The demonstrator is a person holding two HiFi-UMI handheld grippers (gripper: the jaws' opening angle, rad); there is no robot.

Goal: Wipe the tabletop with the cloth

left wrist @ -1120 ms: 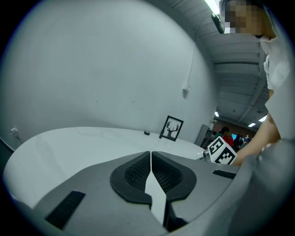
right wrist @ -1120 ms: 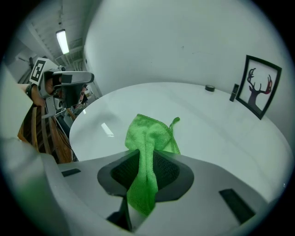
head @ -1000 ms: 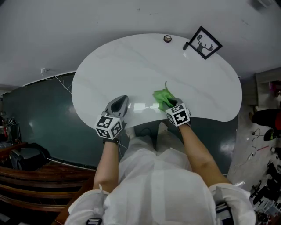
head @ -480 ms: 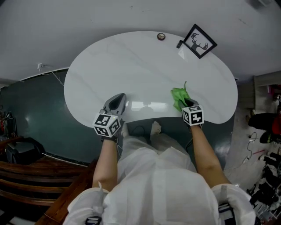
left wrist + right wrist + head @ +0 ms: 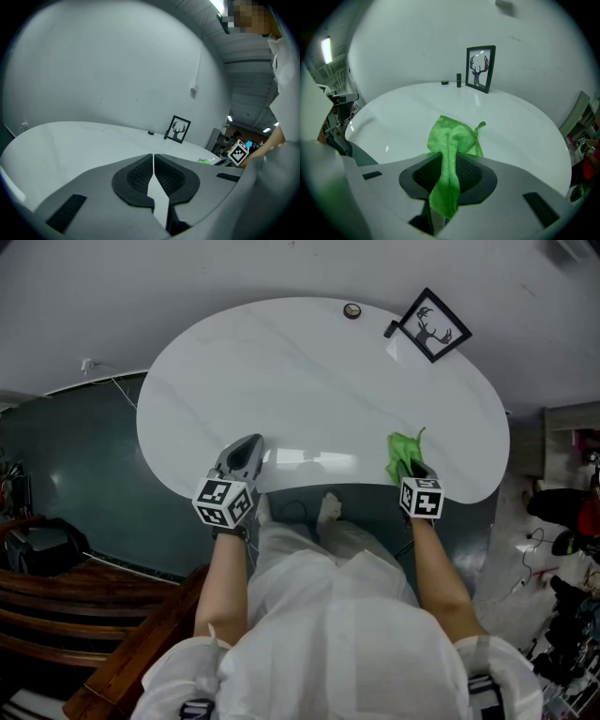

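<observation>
A green cloth (image 5: 404, 451) lies bunched on the white oval tabletop (image 5: 309, 381) near its front right edge. My right gripper (image 5: 410, 468) is shut on the cloth (image 5: 452, 150), which trails forward from the jaws onto the tabletop (image 5: 403, 117). My left gripper (image 5: 242, 461) rests over the front left edge of the table, its jaws closed together with nothing between them. In the left gripper view the left gripper (image 5: 153, 161) points across the bare tabletop (image 5: 70, 145), and the cloth (image 5: 205, 161) shows far off at the right.
A black picture frame with a deer drawing (image 5: 430, 328) stands at the table's back right, with a small dark round object (image 5: 352, 310) beside it. A grey wall rises behind the table. Dark floor (image 5: 66, 465) lies left, cluttered shelves (image 5: 572, 512) right.
My right gripper has dragged the green cloth rightward along the table's front edge, from near the middle to the right side. The left gripper has stayed about where it was.
</observation>
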